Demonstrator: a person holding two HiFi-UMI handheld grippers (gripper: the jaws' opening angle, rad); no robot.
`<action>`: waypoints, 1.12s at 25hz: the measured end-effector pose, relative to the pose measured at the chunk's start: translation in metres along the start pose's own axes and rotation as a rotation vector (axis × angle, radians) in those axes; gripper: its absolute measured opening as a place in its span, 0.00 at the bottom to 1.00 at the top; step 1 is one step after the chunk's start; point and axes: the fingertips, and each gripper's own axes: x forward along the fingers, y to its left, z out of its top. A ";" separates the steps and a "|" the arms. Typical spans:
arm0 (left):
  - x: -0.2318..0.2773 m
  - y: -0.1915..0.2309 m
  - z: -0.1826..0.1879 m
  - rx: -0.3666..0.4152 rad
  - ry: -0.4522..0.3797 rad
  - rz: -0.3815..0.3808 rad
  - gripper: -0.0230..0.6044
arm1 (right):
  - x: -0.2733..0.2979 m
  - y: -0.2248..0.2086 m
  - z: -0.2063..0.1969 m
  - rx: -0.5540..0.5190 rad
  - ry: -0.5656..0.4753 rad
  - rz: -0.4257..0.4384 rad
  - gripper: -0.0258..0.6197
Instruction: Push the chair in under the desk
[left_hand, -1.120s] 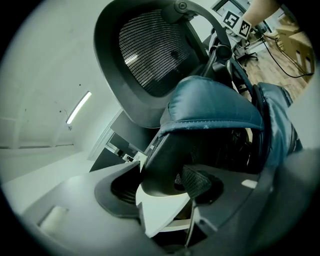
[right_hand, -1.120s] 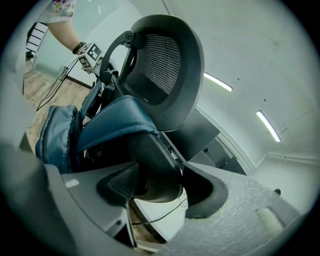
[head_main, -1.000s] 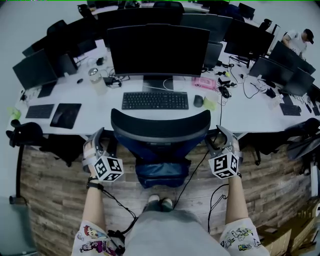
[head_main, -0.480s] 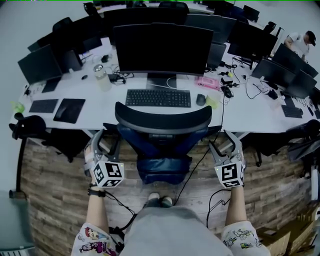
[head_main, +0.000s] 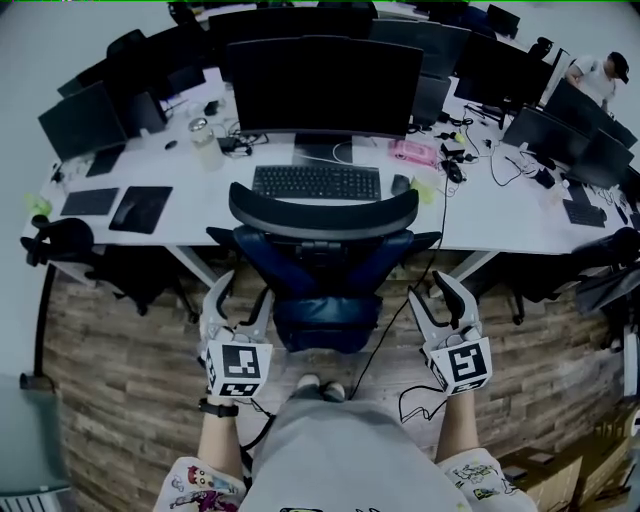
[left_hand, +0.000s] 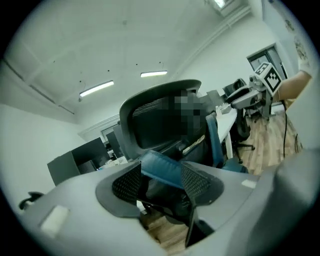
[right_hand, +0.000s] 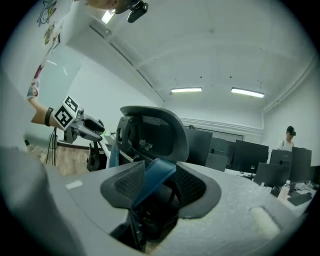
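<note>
The office chair, with a black curved backrest (head_main: 322, 215) and a blue seat (head_main: 325, 322), stands with its front under the white desk (head_main: 200, 228). Both grippers hang behind it, apart from it. My left gripper (head_main: 238, 298) is at the seat's left rear, and my right gripper (head_main: 432, 292) at its right rear. The jaws of both are closing, with nothing gripped. In the left gripper view the left gripper (left_hand: 162, 182) frames the blue seat edge (left_hand: 165, 170) some way off. The right gripper view shows the right gripper (right_hand: 157, 182) likewise, with the backrest (right_hand: 155, 132) beyond.
A large monitor (head_main: 322, 85), keyboard (head_main: 316, 182) and mouse (head_main: 400, 184) sit on the desk ahead. A black cable (head_main: 385, 330) trails across the wood floor (head_main: 130, 370). Other chairs (head_main: 60, 245) flank the desk. A person (head_main: 590, 75) works far right.
Both grippers have drawn back from the sides of the backrest toward my body and lower. The chair's backrest now stands closer to the desk edge. The jaws have narrowed a little.
</note>
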 end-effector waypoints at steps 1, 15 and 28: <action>-0.004 -0.006 0.003 -0.024 -0.012 -0.009 0.42 | -0.003 0.005 0.003 0.011 -0.008 0.011 0.33; -0.029 -0.074 0.021 -0.241 -0.087 -0.154 0.18 | -0.033 0.040 -0.010 0.203 -0.009 0.055 0.04; -0.047 -0.091 -0.001 -0.353 -0.069 -0.183 0.05 | -0.043 0.056 -0.032 0.261 0.039 0.085 0.04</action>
